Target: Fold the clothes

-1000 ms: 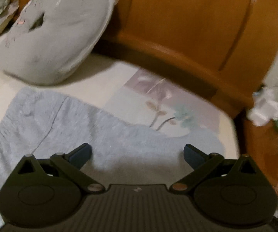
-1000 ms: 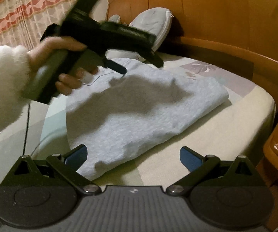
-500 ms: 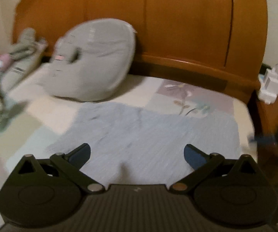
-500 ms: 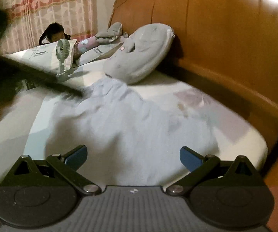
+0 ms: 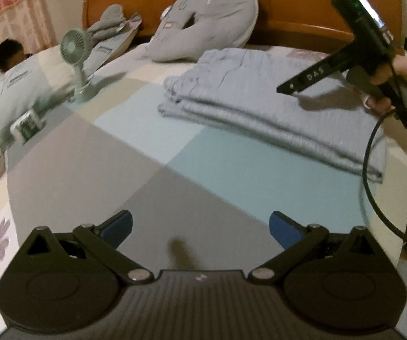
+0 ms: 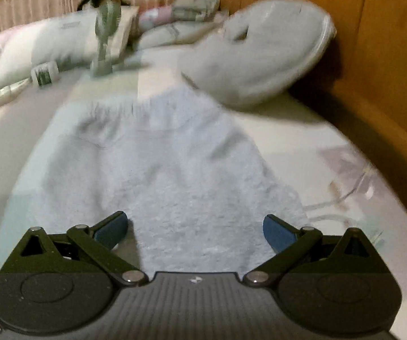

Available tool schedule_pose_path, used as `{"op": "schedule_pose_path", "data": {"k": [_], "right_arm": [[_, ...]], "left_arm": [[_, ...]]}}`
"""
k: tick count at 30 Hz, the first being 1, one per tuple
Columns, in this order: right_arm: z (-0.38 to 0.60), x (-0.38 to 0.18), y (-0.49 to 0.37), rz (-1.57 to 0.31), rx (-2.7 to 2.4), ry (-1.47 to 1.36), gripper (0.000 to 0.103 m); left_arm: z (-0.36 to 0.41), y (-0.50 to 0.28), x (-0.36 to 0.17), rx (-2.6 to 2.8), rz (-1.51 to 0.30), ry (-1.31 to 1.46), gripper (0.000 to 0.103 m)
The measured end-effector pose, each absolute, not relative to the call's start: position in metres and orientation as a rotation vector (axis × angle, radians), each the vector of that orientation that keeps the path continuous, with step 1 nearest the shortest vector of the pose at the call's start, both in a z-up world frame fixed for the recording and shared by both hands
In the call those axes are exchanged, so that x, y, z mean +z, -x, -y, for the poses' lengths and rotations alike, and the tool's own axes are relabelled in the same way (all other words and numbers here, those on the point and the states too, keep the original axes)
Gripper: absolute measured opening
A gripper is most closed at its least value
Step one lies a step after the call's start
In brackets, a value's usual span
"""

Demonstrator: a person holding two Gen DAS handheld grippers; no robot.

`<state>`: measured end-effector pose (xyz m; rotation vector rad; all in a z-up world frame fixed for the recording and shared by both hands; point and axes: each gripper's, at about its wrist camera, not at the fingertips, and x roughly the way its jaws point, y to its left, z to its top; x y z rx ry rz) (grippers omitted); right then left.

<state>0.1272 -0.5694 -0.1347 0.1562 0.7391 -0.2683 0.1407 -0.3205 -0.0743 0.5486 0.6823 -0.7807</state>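
Stretching across most of both frames: a bed (image 5: 175, 170) with a smooth quilt in blocks of grey, teal and cream, backed by a glossy orange wooden headboard (image 6: 387, 42) along the top. Lying right of centre in the left wrist view, a pale blue garment (image 5: 260, 107), soft and ribbed, already folded into a flat stack of several layers. Leaning against the headboard, a rounded grey cushion (image 5: 211, 19). Standing at upper left, a small green fan (image 5: 76, 48).

Hovering low over the garment at upper right of the left view, the right gripper (image 6: 193, 228), fingers spread and pinching nothing. Hanging over bare quilt at bottom centre, well apart from the cloth, the left gripper (image 5: 200, 226), fingers likewise spread and empty.

Judging the fold nearly finished: pressing lightly along the layered edges, smoothing outward, keeping the stack square, avoiding dragging the top layer.
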Motion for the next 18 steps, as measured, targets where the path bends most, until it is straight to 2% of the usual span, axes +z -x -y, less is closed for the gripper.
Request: {"op": "schedule_pose_path", "data": {"k": [9, 18], "right_arm": [[0.518, -0.092, -0.126, -0.767, -0.181, -0.106, 0.103], [0.501, -0.118, -0.142, -0.868, -0.192, -0.120, 0.103]], "left_arm": [[0.301, -0.115, -0.069, -0.789, -0.633, -0.529, 0.102], [0.282, -0.111, -0.060, -0.769, -0.631, -0.480, 0.102]]}}
